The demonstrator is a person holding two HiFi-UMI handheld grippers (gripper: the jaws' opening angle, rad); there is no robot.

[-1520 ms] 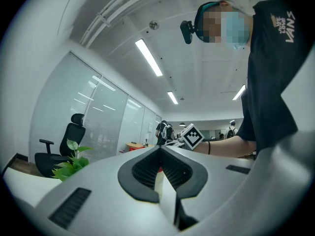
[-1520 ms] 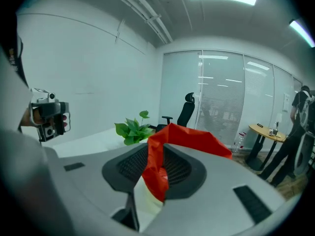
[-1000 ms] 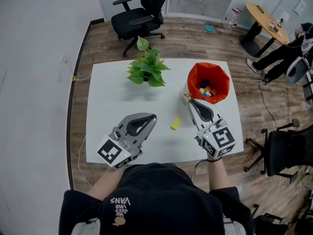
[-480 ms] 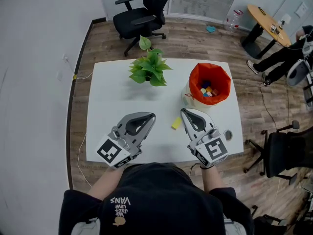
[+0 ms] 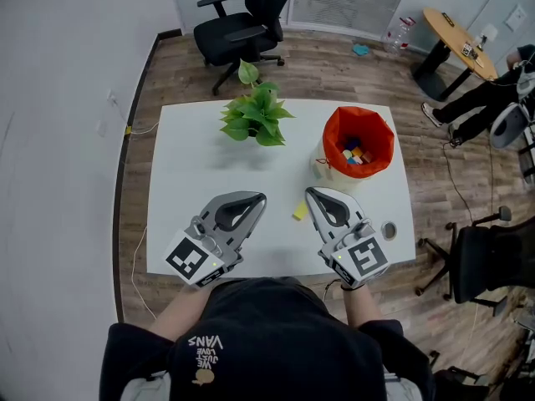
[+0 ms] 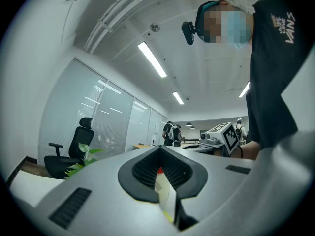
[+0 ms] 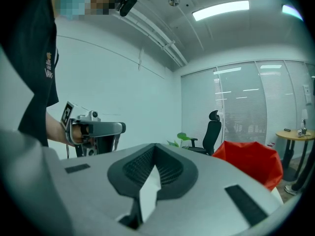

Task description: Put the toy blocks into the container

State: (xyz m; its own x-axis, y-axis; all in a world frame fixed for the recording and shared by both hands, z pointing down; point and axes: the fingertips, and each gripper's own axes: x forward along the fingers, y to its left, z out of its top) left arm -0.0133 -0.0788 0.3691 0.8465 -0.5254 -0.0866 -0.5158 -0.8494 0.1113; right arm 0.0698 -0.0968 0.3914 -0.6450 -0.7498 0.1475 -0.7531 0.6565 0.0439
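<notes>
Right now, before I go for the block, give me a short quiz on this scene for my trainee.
1. True or false: the yellow block lies inside the red container.
2. In the head view, what stands on the table left of the container? A) plant B) bottle C) chair
3. Fill in: the right gripper has its jaws ____.
Key: 1 false, it lies on the table; 2 A; 3 shut.

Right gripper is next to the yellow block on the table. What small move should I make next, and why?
Probably open the right gripper. Its jaws are together with nothing between them, and the yellow block lies loose on the table just beside its front end, so it can't be grasped for the red container until the jaws part.
</notes>
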